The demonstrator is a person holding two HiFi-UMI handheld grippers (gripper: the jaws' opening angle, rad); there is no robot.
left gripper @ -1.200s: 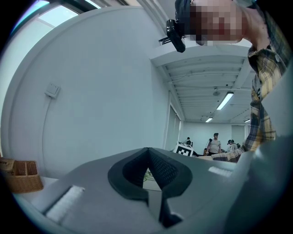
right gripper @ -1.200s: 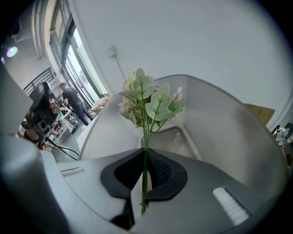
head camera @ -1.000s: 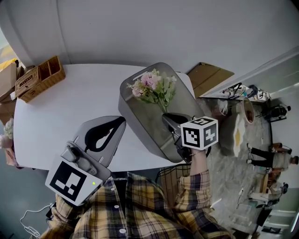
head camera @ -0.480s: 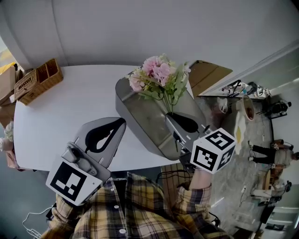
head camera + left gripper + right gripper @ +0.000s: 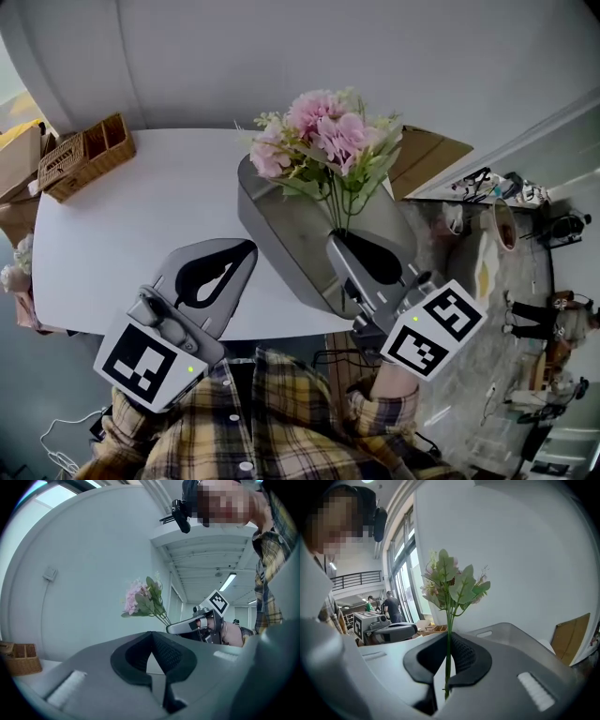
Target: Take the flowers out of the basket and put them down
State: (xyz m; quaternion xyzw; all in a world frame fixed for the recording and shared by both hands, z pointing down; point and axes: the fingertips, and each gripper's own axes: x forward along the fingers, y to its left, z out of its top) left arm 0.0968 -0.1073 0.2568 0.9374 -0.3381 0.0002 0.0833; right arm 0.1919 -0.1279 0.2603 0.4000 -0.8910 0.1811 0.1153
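The flowers (image 5: 328,145) are hanging above the far part of the grey basket (image 5: 286,234), which is standing at the right of the white tabletop (image 5: 131,216). The right tool (image 5: 342,239) is pinching their thin stems, with its jaws nearly together. The left tool (image 5: 239,255) is waiting nearer, closed on nothing. I think the stems are needing an upright carry sideways to bare tabletop and a slow lowering. The right gripper view is showing the stem between the pads, and the head view is hiding this.
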